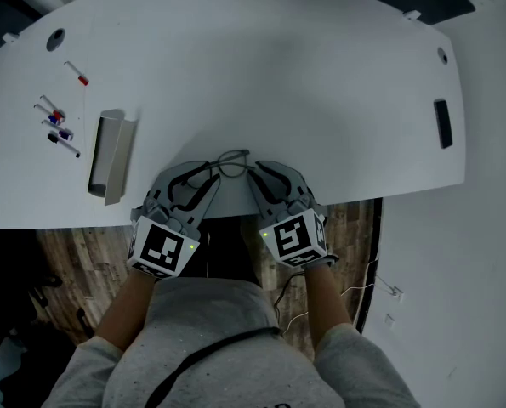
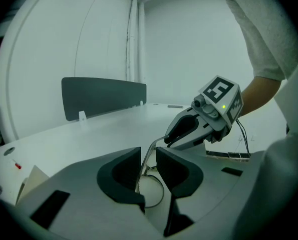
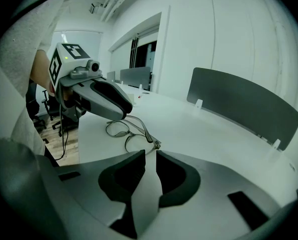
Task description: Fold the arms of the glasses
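Glasses (image 3: 126, 135) are lying at the table's (image 1: 321, 75) near edge, and you are straddling one arm with the left gripper's (image 2: 147, 156) half-open jaws while the right gripper (image 3: 150, 156), jaws narrowly apart and empty, is hovering at that arm's tip, so folding seems barely begun.

The glasses (image 3: 126, 134) at the jaws' tips are seen as a thin, smooth, faintly glossy frame with clear lenses. The left gripper (image 1: 205, 175) and right gripper (image 1: 258, 173) are moulded in matt grey plastic, padded in matt black. The table (image 1: 278, 75) beneath them is finished smooth, matt white.
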Available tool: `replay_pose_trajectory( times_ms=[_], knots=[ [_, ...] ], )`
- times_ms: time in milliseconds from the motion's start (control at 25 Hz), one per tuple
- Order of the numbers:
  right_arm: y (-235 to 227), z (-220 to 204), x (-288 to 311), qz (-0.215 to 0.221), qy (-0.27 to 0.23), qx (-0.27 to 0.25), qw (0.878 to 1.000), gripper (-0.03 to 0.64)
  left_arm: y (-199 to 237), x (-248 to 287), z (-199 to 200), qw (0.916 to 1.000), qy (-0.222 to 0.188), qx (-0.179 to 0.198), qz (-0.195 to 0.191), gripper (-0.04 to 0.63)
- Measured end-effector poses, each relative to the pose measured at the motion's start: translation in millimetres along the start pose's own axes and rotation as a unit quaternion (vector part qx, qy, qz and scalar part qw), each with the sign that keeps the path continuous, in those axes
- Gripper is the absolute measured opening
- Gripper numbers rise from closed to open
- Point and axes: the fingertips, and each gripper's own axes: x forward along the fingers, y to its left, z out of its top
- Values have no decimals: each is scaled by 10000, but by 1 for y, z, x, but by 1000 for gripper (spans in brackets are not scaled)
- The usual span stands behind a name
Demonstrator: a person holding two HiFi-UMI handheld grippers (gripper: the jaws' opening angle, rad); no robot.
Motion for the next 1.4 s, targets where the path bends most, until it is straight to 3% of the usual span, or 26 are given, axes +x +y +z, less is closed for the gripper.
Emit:
replay_pose_trajectory(
  times_ms=[400,640,1400],
  knots=[
    [10,0,-14,110,-58,-28,9999,57,-5,-14,-5,9995,73,-12,297,93],
    [20,9,-31,247,-225,-60,9994,32,-13,-27,6,9988,-88,-44,477,24],
    [50,40,-89,480,-918,92,9946,25,-47,-71,16,9920,-505,-766,869,15]
  ],
)
